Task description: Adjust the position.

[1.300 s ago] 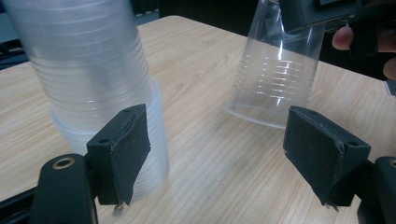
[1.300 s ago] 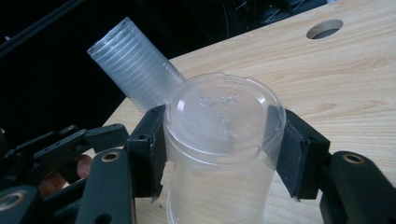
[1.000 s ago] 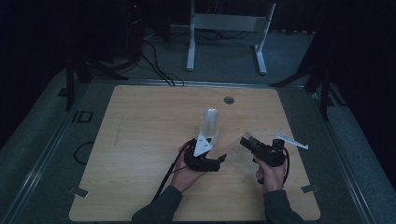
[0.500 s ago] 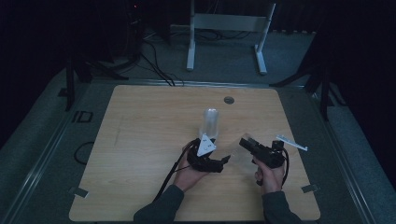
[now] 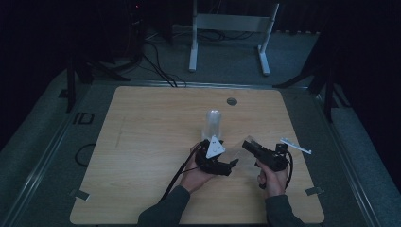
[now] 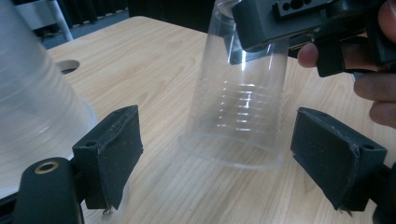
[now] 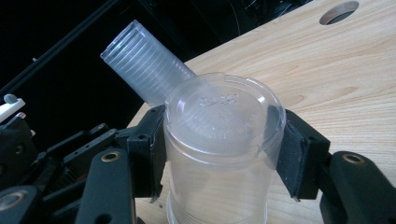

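Room: dark surroundings seen from the high view, grey floor, white metal frame [image 5: 230, 28] stood beyond the far edge of the table.
Surface: light wooden table [image 5: 142, 142]; round hole [image 5: 231, 101] set near its far edge; grey tape piece [image 5: 79, 194] stuck at the near left corner.
Cup stack: tall stack of clear plastic cups [image 5: 212, 124] stood upright mid-table, just beyond the left gripper; in the left gripper view its ribbed wall [image 6: 32, 93] is seen at the left edge, just beside the left pad.
Left gripper: left gripper [image 5: 226, 165] held low over the table in the person's left hand [image 5: 196, 176]; jaws have just been opening and are spread wide, released; the pads are not pressed on anything.
Single cup: clear cup [image 6: 240, 100] seen between the left gripper's pads, upside down, rim low at the wood, touched by neither pad; gripped higher up by the other gripper.
Right gripper: right gripper [image 7: 224, 144] clenched on the clear cup, both pads pressed on its wall just under the base; held in the right hand [image 5: 270, 182].
White piece: small white strip [image 5: 295, 145] laid on the table right of the right gripper, apart from it.
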Available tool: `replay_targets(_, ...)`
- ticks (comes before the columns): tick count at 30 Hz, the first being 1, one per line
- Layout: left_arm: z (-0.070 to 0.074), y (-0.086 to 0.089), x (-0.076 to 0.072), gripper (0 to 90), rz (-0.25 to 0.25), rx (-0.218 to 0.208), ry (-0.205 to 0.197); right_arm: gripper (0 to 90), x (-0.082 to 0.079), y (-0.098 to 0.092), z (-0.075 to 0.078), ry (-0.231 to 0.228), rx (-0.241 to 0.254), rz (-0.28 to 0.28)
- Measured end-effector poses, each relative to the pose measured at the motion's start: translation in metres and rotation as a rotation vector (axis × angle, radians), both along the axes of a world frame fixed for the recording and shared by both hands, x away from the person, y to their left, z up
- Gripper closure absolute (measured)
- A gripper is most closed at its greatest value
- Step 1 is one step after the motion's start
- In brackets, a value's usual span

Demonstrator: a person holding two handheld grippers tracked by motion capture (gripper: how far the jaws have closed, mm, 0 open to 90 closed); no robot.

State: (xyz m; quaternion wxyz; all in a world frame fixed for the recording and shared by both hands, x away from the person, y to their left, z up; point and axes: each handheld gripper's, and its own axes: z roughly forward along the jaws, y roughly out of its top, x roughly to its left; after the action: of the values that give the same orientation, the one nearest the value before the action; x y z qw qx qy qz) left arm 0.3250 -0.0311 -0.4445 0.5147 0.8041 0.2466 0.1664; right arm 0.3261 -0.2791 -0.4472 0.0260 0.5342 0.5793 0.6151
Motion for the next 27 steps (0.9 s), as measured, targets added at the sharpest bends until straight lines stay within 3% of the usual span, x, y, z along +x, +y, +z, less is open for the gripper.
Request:
replay_targets(6, -0.001, -0.004, 0.003, 16.3, -0.018, -0.032, 0.015, 41.4, -0.001, -0.001, -0.001, 0.003, 0.023, 0.001)
replay_targets(27, -0.011, -0.018, 0.009, 15.4, -0.032, -0.082, 0.014, 41.5, 0.000, -0.001, -0.002, 0.016, 0.103, 0.018)
